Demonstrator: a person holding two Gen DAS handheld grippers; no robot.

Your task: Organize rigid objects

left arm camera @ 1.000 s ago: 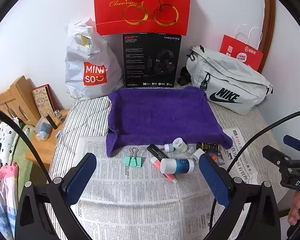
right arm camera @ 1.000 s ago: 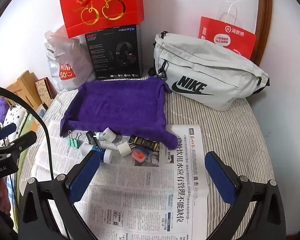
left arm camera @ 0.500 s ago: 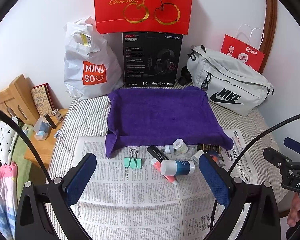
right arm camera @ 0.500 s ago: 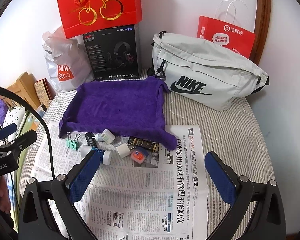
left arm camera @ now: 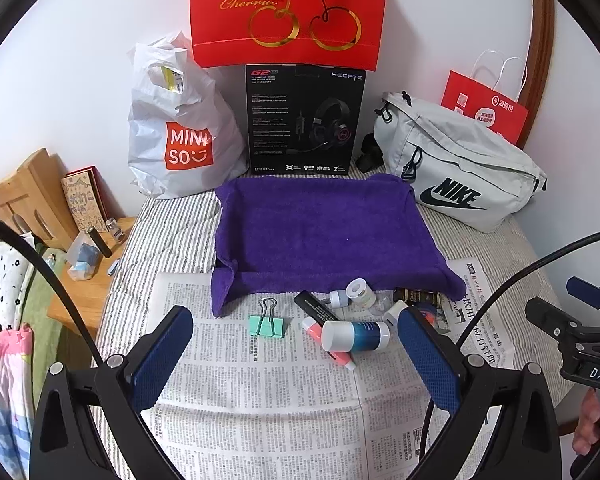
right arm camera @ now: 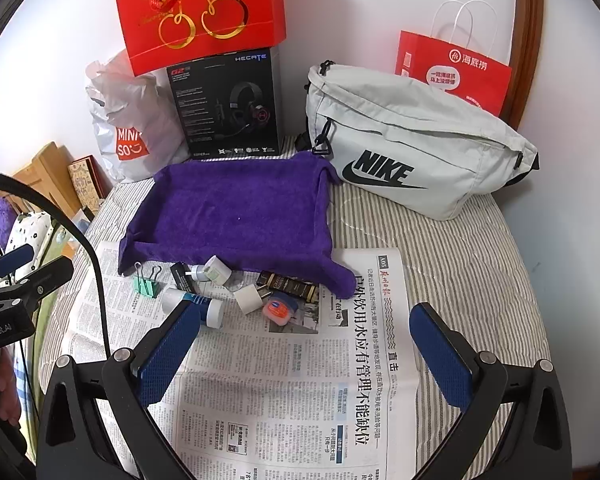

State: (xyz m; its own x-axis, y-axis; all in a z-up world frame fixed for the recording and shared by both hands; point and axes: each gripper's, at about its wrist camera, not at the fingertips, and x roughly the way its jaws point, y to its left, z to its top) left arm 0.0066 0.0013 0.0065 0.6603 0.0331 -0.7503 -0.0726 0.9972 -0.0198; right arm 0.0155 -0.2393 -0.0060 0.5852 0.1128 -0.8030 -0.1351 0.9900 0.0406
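Small rigid items lie on a newspaper (left arm camera: 268, 384) just in front of a purple towel (left arm camera: 320, 228): a mint binder clip (left arm camera: 266, 325), a black tube (left arm camera: 315, 309), a blue-and-white bottle (left arm camera: 355, 335) lying over a coral-pink pen (left arm camera: 314, 329), small white bottles (left arm camera: 356, 292), a dark gold-printed pack (right arm camera: 289, 285) and an orange tin (right arm camera: 280, 309). My left gripper (left arm camera: 296, 356) hovers open over the newspaper, near the bottle. My right gripper (right arm camera: 305, 356) hangs open over the newspaper (right arm camera: 300, 380), nearer than the pile. Both hold nothing.
Along the wall stand a white Miniso bag (left arm camera: 180, 136), a black headset box (left arm camera: 304, 120), a red cherry bag (left arm camera: 288, 12), a grey Nike bag (left arm camera: 460, 168) and a red paper bag (right arm camera: 452, 72). A wooden bedside stand (left arm camera: 80, 264) sits left of the striped bed.
Both grippers have drifted slightly; the objects sit a little lower in the left view and a little higher in the right view. Nothing was picked up or moved.
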